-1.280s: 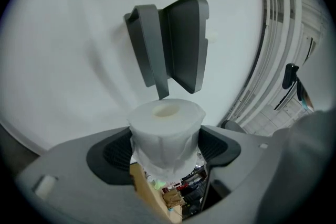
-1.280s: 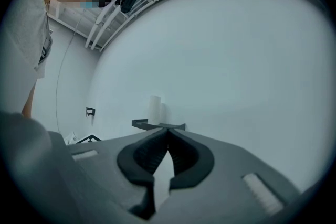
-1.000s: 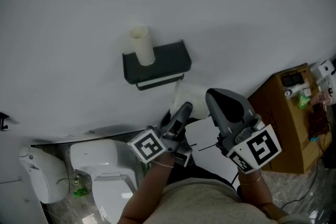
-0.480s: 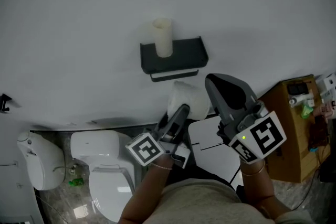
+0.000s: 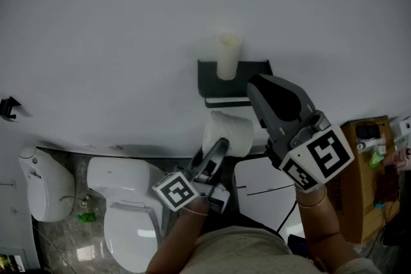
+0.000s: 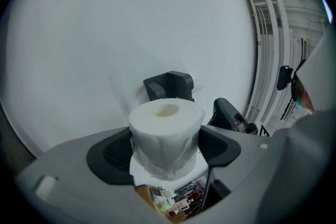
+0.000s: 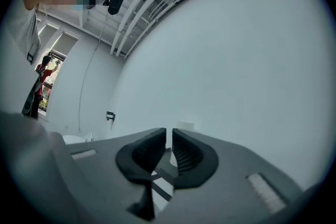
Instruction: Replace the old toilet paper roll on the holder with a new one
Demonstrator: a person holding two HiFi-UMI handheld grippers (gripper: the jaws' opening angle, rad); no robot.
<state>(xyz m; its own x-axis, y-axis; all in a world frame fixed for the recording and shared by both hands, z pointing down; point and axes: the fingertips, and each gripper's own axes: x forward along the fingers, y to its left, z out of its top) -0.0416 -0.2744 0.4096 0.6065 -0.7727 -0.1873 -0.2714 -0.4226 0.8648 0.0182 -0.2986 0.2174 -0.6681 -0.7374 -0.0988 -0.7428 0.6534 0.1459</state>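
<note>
A black wall holder [image 5: 252, 76] carries a bare cardboard tube [image 5: 228, 56] that stands upright on its top. Just below it a full white toilet paper roll [image 5: 232, 128] is gripped by my left gripper [image 5: 223, 142]; in the left gripper view the roll [image 6: 166, 136] sits squeezed between both pads, with the holder [image 6: 169, 85] behind it. My right gripper [image 5: 270, 94] is raised beside the holder's right end. Its jaws are opening, with a thin gap and nothing between them [image 7: 169, 150].
A white toilet [image 5: 128, 215] and a white bin [image 5: 40, 192] stand at the lower left. A brown cardboard box [image 5: 369, 170] with small items is at the right, a white panel [image 5: 263, 192] is below the roll, and a small black hook [image 5: 8, 107] is on the wall.
Both grippers have risen towards the holder. The roll now sits just under it, and the right gripper has come up to the holder's right end.
</note>
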